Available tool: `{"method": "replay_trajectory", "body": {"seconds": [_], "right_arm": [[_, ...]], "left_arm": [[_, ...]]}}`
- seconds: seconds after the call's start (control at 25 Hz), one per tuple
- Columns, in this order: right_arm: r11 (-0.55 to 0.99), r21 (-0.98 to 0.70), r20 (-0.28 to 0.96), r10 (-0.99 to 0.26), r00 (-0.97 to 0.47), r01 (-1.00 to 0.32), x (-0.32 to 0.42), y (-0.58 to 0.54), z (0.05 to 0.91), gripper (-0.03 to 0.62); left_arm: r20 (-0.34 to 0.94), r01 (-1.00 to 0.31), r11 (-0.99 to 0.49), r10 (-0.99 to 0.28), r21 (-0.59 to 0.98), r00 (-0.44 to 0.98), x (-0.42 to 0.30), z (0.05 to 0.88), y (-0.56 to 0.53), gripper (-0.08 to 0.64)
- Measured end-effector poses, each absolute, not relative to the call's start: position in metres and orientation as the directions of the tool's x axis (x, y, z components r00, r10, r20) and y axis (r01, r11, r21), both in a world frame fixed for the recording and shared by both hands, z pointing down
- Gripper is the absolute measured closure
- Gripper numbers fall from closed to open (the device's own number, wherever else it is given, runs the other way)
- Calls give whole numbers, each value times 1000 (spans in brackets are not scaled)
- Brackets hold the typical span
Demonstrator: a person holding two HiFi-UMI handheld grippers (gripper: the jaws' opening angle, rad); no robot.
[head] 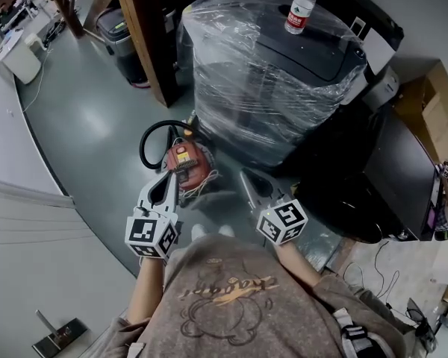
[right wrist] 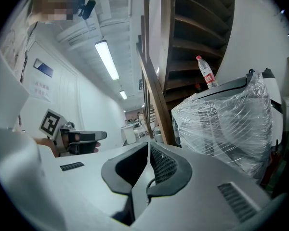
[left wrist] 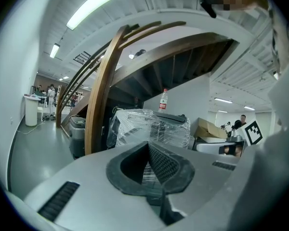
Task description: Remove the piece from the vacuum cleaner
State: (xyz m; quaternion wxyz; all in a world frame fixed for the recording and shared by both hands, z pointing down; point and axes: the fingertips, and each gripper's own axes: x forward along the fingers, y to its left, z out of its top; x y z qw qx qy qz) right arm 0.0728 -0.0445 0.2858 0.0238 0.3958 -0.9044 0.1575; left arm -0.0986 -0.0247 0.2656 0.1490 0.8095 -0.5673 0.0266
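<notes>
Left claw [head: 169, 181], right claw [head: 248, 176]: both clenched, empty, held over the vacuum [head: 190, 162] on the floor [head: 82, 110]; seemingly poised before reaching down.

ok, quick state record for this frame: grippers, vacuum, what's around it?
left gripper: shut, empty
right gripper: shut, empty
vacuum cleaner: red, on the floor in front of the person, neither gripper on it
hose: black, looped at the vacuum's left
wrapped machine: behind the vacuum, in plastic film
bottle: upright on the wrapped machine
task: not started
</notes>
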Motion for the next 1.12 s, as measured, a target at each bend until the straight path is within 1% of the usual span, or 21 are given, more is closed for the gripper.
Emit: {"method": "replay_trajectory", "body": {"seconds": [0.28,0.36,0.4,0.44,0.48,0.52,0.56,0.64,0.68,1.12], "right_arm": [[641,-257,160,-709,-686,-723,72,-46,285,589],[651,-257,157,-702,-695,-715,70,-45,284,554],[656,-258,155,-696,-701,-709,69,-44,283,534],[662,-259,153,-691,-706,-704,67,-44,283,514],[665,-260,152,-687,-710,-700,66,-44,282,492],[666,-261,153,-686,-712,-698,65,-44,282,462],[664,-262,156,-687,-710,-700,65,-44,283,431],[655,-266,165,-692,-703,-707,66,-43,285,400],[652,-269,168,-693,-701,-709,66,-43,287,394],[676,-271,176,-666,-725,-686,57,-40,290,394]], "left_arm": [[183,-910,-341,-904,235,386,-98,261,-28,558],[178,-908,-343,-904,242,389,-99,261,-27,556],[174,-904,-346,-903,251,394,-99,261,-26,534],[169,-899,-352,-900,261,402,-99,261,-26,484],[164,-893,-361,-896,269,412,-98,261,-26,459],[159,-888,-371,-893,273,422,-97,261,-25,443],[154,-884,-379,-890,275,430,-96,261,-25,400],[151,-880,-389,-886,271,438,-95,262,-24,304],[151,-881,-391,-886,266,439,-96,263,-23,281],[161,-878,-403,-879,257,450,-100,270,-20,272]]}}
